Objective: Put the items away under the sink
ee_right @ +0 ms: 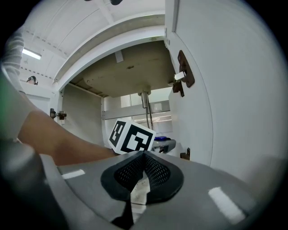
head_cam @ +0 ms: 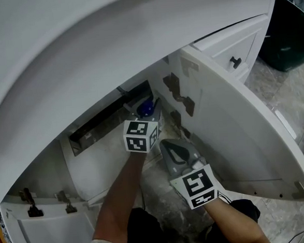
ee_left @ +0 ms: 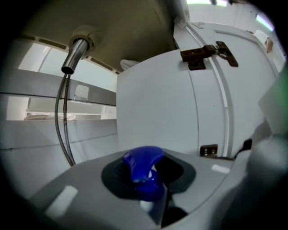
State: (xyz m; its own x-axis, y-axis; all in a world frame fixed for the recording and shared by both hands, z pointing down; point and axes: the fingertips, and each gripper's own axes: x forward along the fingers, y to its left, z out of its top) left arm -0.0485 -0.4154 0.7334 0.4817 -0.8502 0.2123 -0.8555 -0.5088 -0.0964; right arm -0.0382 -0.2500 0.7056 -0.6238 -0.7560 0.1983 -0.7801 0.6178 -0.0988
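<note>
**Bright counter, dim cupboard**

Even white light falls from above; the counter edge (head_cam: 85, 55) glares pale in the head view, while the cupboard recess (head_cam: 110, 121) beneath sits in shadow; both gripper views bow toward black, rounded edges; a strip light (ee_right: 31, 54) gleams; the near blue cap (ee_left: 143, 170) blurs.

**Surroundings only: cabinet hardware, floor, bin**

Head view: white countertop edge (head_cam: 110, 38) arcs across the top. Right-hand door (head_cam: 235, 123) is swung open, with two brown hinge plates (head_cam: 173, 86) on its inner face. Left-hand door (head_cam: 50, 229) is open at lower left, its hinges (head_cam: 30, 202) along the top edge. Drawer with black knob (head_cam: 235, 62) upper right, dark green bin (head_cam: 286, 31) beside it on a mottled stone floor (head_cam: 290, 93).

Left gripper view: chrome drain pipe (ee_left: 76, 54) upper left, thin dark hoses (ee_left: 63, 121) hanging below it. Brown hinge (ee_left: 207, 54) upper right.

Right gripper view: ceiling light strip (ee_right: 31, 54) upper left.
</note>
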